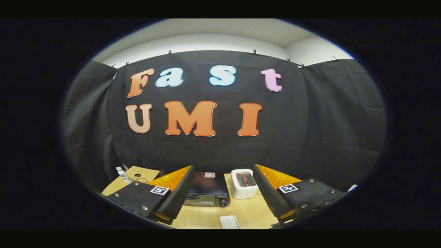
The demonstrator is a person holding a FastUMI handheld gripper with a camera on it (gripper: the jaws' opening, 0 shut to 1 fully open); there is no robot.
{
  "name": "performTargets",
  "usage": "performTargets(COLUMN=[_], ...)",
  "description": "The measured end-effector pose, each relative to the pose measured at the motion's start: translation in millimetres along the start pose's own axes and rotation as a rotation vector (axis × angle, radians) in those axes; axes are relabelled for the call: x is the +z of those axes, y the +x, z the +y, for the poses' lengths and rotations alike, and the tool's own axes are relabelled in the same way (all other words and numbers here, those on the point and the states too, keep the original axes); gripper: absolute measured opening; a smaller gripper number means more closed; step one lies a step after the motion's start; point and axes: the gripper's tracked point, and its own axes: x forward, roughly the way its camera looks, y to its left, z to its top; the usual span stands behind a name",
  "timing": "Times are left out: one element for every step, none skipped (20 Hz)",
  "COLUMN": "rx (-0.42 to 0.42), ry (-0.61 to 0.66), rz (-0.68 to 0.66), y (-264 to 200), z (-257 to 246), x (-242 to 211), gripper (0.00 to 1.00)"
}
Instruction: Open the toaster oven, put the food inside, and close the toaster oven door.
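My hand-held gripper is spread wide, holding nothing. The toaster oven sits at 12 o'clock, just ahead between the fingers, door looks closed.

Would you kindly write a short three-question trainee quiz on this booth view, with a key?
1. True or false: the gripper is shut on the toaster oven.
2. What stands just right of the oven, beyond the fingers? A) a white toaster B) a kettle C) a pan
3. Fill in: the oven door is ____.

Key: 1. false, the fingers are spread wide and hold nothing. 2. A. 3. closed, the task not yet begun. A white ridged item also lies on the table nearest the fingers.
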Motion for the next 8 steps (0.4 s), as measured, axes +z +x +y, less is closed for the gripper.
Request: performTargets(rx=[-0.005,-0.004,0.0,0.005,0.011,0.015,0.019,0.024], ry=[0.001,0.002,0.005,0.011,0.019,0.03,0.042,0.053], rz=[-0.009,-0.015,-0.017,-0.016,-0.018,-0.021,-0.022,-0.021], y=[-4.7,-8.1,-12.3,-15.3,-18.6,-21.5,-22.2,-23.5], z=[-7.0,-13.7,-18.4,-23.5,-30.1,-35.1,-39.7,-44.2], x=[0.7,1.0,-0.3,-1.1,-1.9,-1.9,-2.5,-3.6], gripper=[0.99,0.99,0.99,0.99,0.99,0.99,0.99,0.99])
